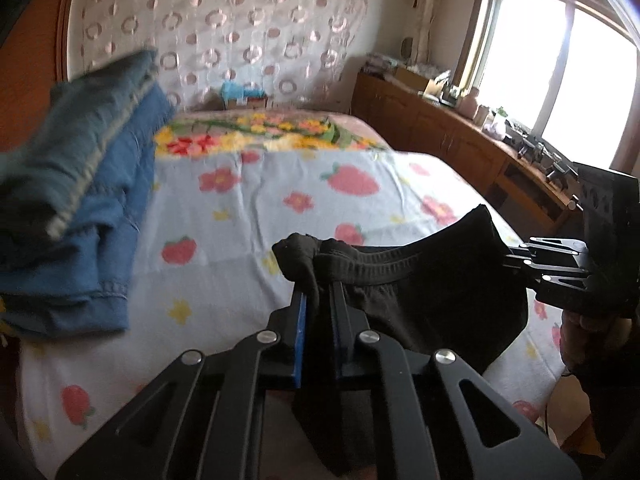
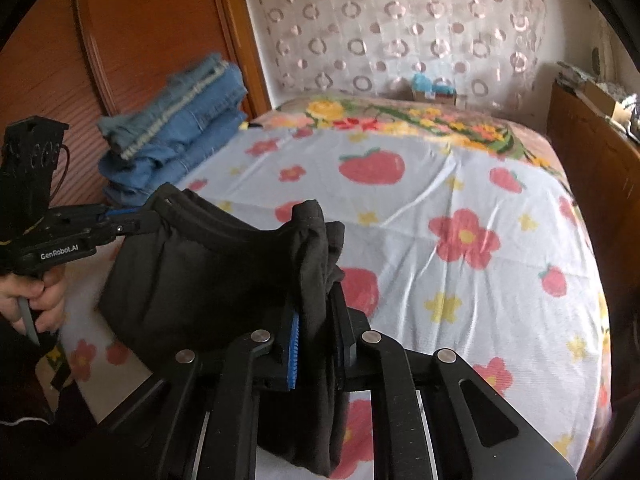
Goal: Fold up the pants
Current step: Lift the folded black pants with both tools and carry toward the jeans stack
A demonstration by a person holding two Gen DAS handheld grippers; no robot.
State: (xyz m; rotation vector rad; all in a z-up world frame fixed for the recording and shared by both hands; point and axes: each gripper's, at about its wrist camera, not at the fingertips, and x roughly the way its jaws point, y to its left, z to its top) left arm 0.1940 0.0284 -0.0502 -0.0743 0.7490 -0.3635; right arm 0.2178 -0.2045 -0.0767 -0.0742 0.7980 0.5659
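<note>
A pair of black pants [image 1: 436, 300] hangs between my two grippers above the bed, the elastic waistband stretched across. My left gripper [image 1: 318, 280] is shut on one end of the waistband; in the right wrist view it [image 2: 132, 220] holds the pants' left corner. My right gripper [image 2: 316, 284] is shut on the other end of the black pants [image 2: 192, 276]; in the left wrist view it [image 1: 516, 258] grips the right corner. The lower part of the pants is hidden behind the gripper bodies.
The bed sheet [image 2: 460, 184] has strawberry and flower prints. A stack of folded blue jeans [image 1: 80, 184] lies at the bed's left edge, also in the right wrist view [image 2: 176, 128]. A wooden wardrobe [image 2: 132, 40] stands left, a wooden cabinet [image 1: 460, 132] under the window right.
</note>
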